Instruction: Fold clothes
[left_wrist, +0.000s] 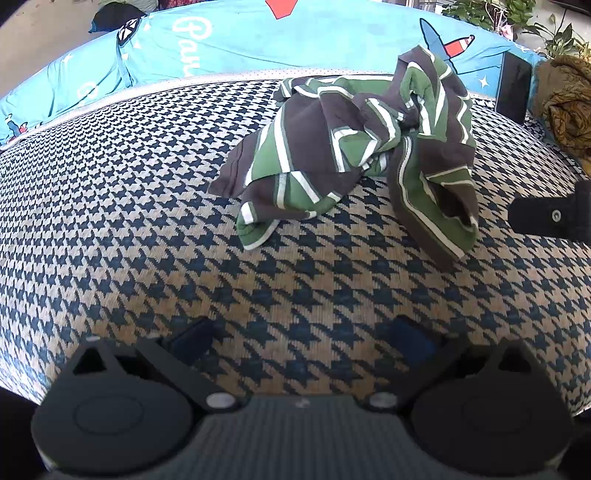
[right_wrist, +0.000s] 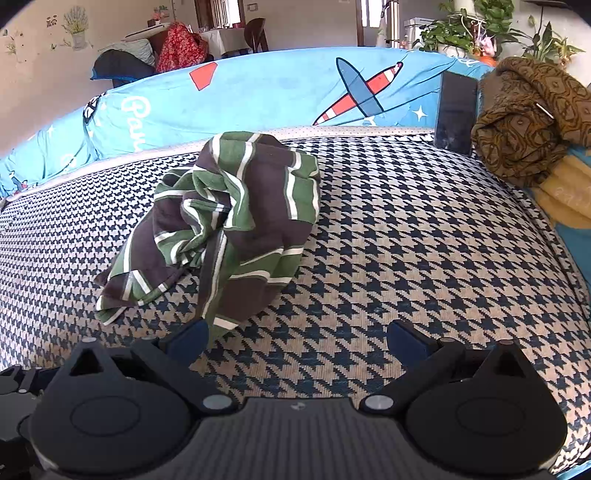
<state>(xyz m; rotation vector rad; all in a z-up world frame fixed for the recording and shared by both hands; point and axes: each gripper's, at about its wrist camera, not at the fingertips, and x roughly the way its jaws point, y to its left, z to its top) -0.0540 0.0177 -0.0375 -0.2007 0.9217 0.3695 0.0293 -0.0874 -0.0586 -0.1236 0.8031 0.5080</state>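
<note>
While shirt (right_wrist: 229, 229) lies crumpled mid-cushion (right_wrist: 406, 240), right gripper (right_wrist: 295, 339) wide, empty, left finger touching nearest hem; left gripper (left_wrist: 303, 339) wide, empty, farther back, shirt ahead-right. Right hand nearer.

Both views are bright with even daylight; colours read clean and nothing is blown out. Shadows are soft: the shirt (left_wrist: 351, 147) casts only a faint dark fringe on the houndstooth cover (left_wrist: 129, 221), strongest under its near folds in the right wrist view. The fisheye bends straight lines hard, so the cover bulges like a dome and the blue cushion (right_wrist: 258, 99) arcs across the top. Black vignette fills the corners. The tongs (left_wrist: 306, 341) at the bottom edge are slightly soft, their blue pads (right_wrist: 188, 338) blurred. The weave is sharp at centre and smears towards the rims.
</note>
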